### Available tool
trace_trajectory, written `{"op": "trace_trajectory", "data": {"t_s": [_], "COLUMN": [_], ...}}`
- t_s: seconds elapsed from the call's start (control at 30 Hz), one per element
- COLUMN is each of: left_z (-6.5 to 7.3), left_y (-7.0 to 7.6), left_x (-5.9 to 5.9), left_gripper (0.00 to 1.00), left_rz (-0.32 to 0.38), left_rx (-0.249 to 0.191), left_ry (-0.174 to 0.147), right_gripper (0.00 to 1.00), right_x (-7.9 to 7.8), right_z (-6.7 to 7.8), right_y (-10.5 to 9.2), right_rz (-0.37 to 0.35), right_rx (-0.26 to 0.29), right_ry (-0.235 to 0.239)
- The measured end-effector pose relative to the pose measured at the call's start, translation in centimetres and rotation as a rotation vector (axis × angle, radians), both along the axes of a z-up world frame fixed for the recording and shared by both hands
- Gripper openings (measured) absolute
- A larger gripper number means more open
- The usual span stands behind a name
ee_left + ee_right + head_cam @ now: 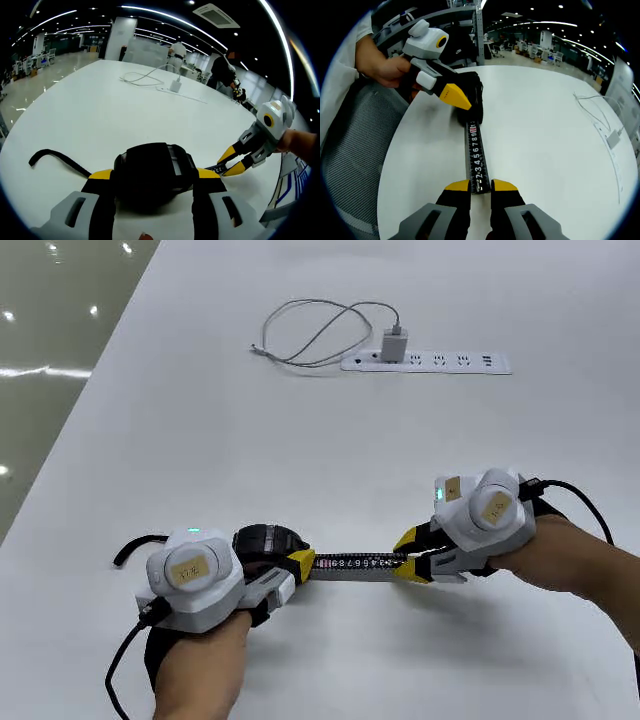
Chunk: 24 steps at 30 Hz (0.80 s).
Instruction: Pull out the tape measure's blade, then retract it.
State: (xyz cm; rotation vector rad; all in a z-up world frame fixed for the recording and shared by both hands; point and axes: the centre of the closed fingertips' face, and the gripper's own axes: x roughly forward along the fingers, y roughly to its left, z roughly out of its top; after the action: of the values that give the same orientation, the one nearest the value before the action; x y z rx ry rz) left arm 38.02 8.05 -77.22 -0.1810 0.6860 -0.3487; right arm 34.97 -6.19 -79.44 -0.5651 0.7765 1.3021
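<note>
The right gripper [480, 186] is pinched shut on the tip of the blade [474, 150], the left gripper [155, 176] clamped around the black case [152, 165] on the white table [300, 440]; if that thin pinch slips, the short drawn-out length would likely snap back uncontrolled

tip of the blade [476, 165] is buried between the right tongs [481, 186] at bottom centre, tape measure [262, 539] half hidden behind the left tongs [285, 558]
</note>
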Motion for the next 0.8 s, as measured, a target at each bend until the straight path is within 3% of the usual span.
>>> {"op": "trace_trajectory", "data": {"t_s": [0.8], "left_z": [0.0], "left_y": [0.0], "left_x": [0.0], "left_gripper": [0.58], "left_rz": [0.002], "left_rx": [-0.003], "left_ry": [0.003], "right_gripper": [0.11], "right_x": [0.1], "right_z": [-0.2], "right_y": [2.7], "right_rz": [0.007], "right_rx": [0.037], "right_ry": [0.011]}}
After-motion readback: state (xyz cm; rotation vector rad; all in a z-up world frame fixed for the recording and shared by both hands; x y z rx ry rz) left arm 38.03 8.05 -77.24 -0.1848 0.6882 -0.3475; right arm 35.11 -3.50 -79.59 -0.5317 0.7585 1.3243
